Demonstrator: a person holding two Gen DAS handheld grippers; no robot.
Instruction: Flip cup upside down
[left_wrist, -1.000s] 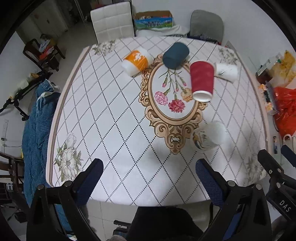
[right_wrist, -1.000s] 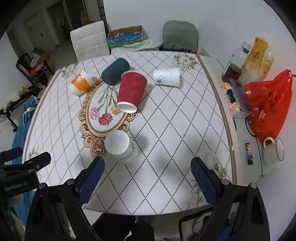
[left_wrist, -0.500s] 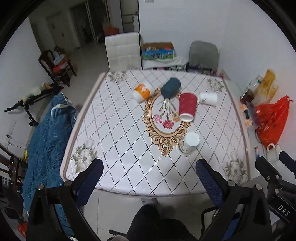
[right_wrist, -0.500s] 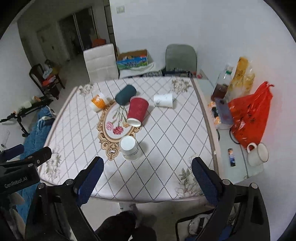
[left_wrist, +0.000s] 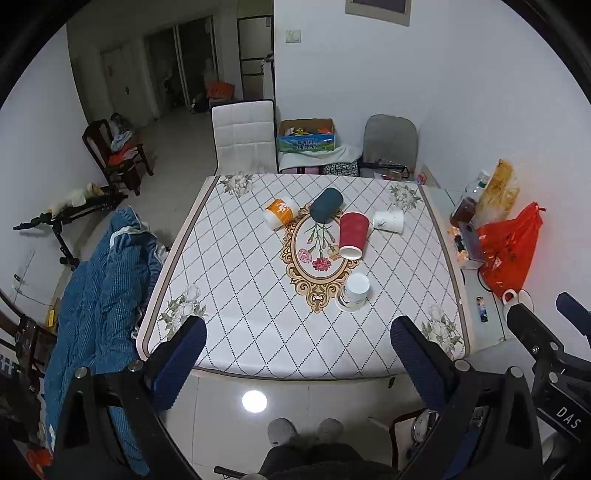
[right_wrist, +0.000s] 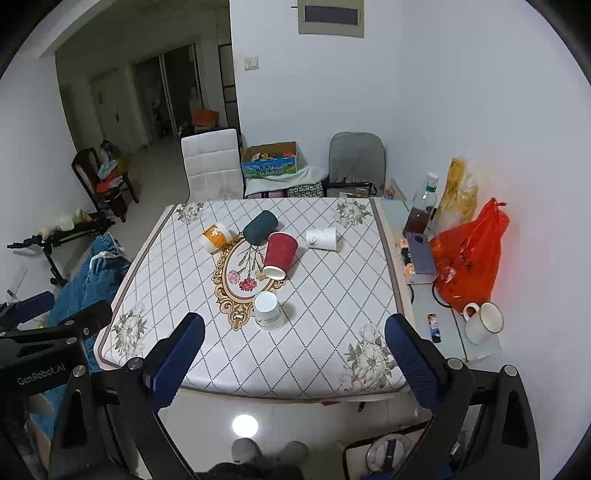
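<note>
A white printed cup (left_wrist: 354, 292) (right_wrist: 268, 311) stands upside down on the table (left_wrist: 236, 332) (right_wrist: 317, 365), bottom facing up, near the oval flower pattern. A red cup (left_wrist: 352, 235) (right_wrist: 279, 254), a dark teal cup (left_wrist: 325, 205) (right_wrist: 260, 227), an orange cup (left_wrist: 279, 213) (right_wrist: 215, 236) and a small white cup (left_wrist: 388, 220) (right_wrist: 322, 238) lie on their sides farther back. My left gripper (left_wrist: 295, 363) and right gripper (right_wrist: 291, 363) are open and empty, held high above and in front of the table's near edge.
A side counter right of the table holds an orange bag (right_wrist: 469, 258), bottles (right_wrist: 424, 206), a phone (right_wrist: 421, 254) and a white mug (right_wrist: 482, 323). A blue blanket (left_wrist: 99, 295) lies left of the table. Chairs (left_wrist: 243, 136) stand behind it.
Both grippers have pulled back and up, away from the table; the whole table and room now show. The cups have not moved.
</note>
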